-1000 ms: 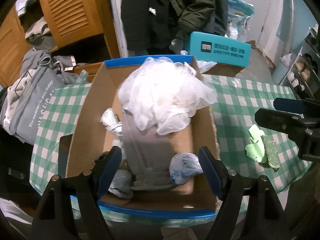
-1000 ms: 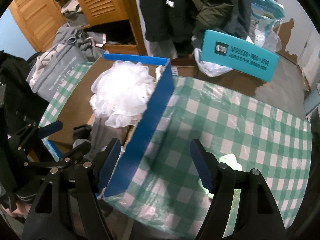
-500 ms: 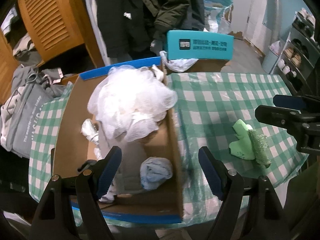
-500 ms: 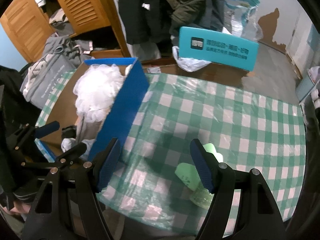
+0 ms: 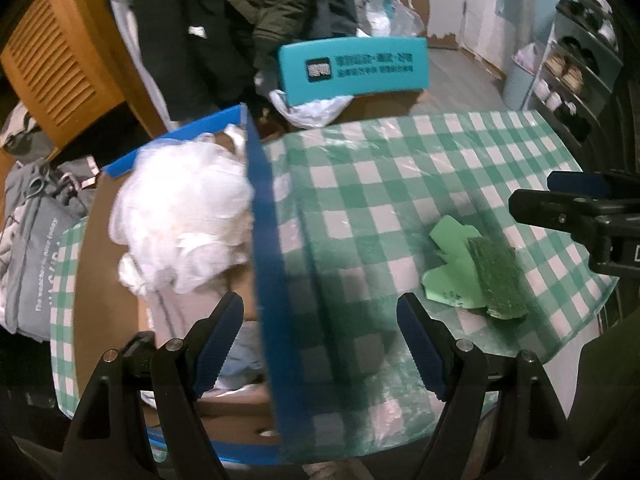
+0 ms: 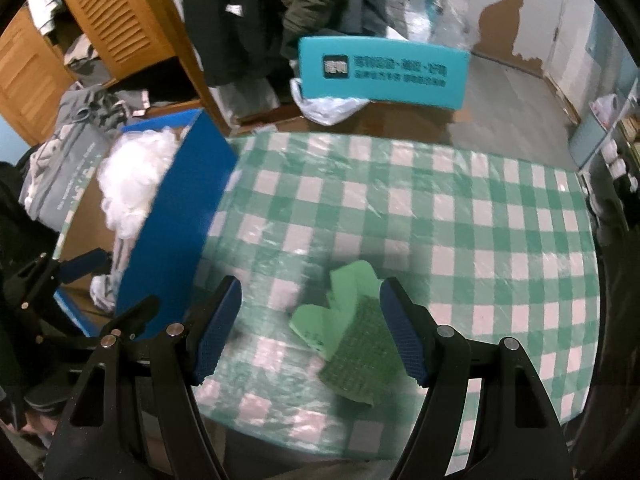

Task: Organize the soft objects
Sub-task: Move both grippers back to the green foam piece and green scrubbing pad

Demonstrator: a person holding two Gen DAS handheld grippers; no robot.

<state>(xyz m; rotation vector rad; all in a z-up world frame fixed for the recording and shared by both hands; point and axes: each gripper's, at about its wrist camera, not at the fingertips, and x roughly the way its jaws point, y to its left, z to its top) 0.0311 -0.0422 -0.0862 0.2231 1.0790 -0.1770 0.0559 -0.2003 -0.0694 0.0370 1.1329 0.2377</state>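
The counter [image 6: 460, 208], covered with a green-and-white checked cloth, stands in a cluttered room with louvred wooden doors, hanging dark coats and a teal box [image 6: 384, 70] behind it. At its left end sits the open cardboard box with blue outer walls [image 5: 266, 248], already holding a white mesh pouf [image 5: 180, 220], grey cloth and a pale blue bundle.

Over the last second you have carried both tools sideways, away from the box. The left hand-held gripper [image 5: 320, 344] framed the box interior a second ago; it now straddles the blue side wall, jaws wide, nothing between them. The right hand-held gripper [image 6: 310, 330] framed the box wall and bare cloth a second ago; it now hovers over the remaining loose items, jaws wide and empty.

Those items are a light green sponge piece [image 6: 340, 312] and a dark green scouring pad [image 6: 362, 356], lying overlapped on the cloth, well apart from the box. The pad lies just inside the right finger [image 6: 404, 336]; whether it touches cannot be told.

Judgement: the deposit into the box appears complete, and the approach to the next pickup is under way. Centre the right tool over the pair before lowering and closing.
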